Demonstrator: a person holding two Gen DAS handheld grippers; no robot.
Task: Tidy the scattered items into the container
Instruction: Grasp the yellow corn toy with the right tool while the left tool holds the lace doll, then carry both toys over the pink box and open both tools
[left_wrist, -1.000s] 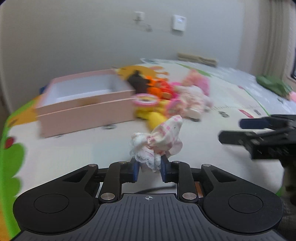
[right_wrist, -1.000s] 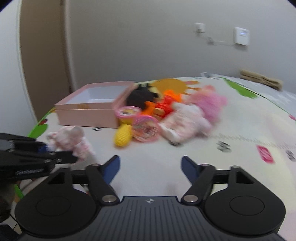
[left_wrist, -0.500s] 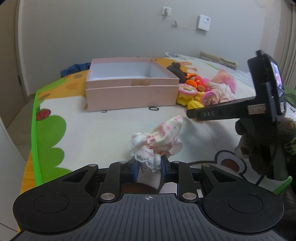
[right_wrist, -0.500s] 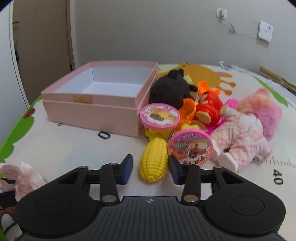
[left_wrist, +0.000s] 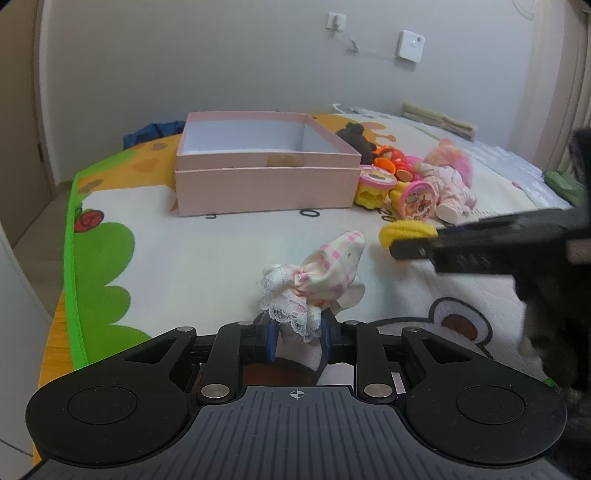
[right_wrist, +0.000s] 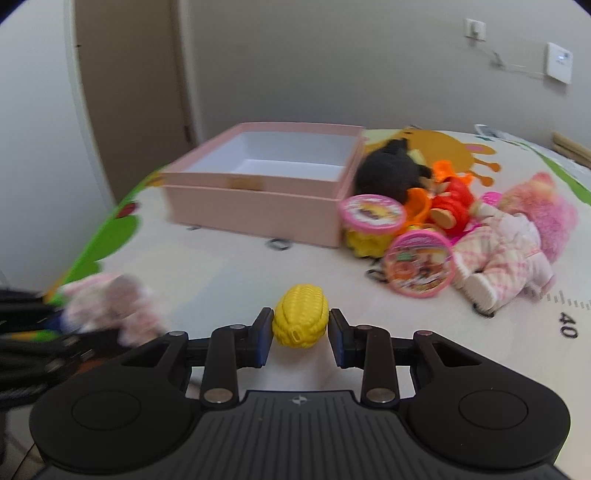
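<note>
My left gripper (left_wrist: 297, 334) is shut on a pink checked doll dress with lace trim (left_wrist: 314, 278), held above the play mat. The right gripper (right_wrist: 300, 330) has closed on a yellow toy corn (right_wrist: 300, 319), its pads touching both sides. That corn (left_wrist: 406, 232) and the right gripper's fingers (left_wrist: 480, 243) also show at the right of the left wrist view. An open pink box (left_wrist: 266, 166) (right_wrist: 266, 184) sits empty further back on the mat. The held dress (right_wrist: 110, 306) appears blurred at the left of the right wrist view.
Right of the box lies a heap of toys: a black plush (right_wrist: 391, 173), an orange-red doll (right_wrist: 447, 201), two pink-lidded tubs (right_wrist: 371, 214) (right_wrist: 421, 264) and a pink-haired doll (right_wrist: 517, 240). A wall stands behind. The mat's green edge (left_wrist: 72, 258) runs along the left.
The right gripper has closed in on the yellow corn and now grips it, drawn back from the toy heap. My left gripper still holds the dress, slightly nearer the box.
</note>
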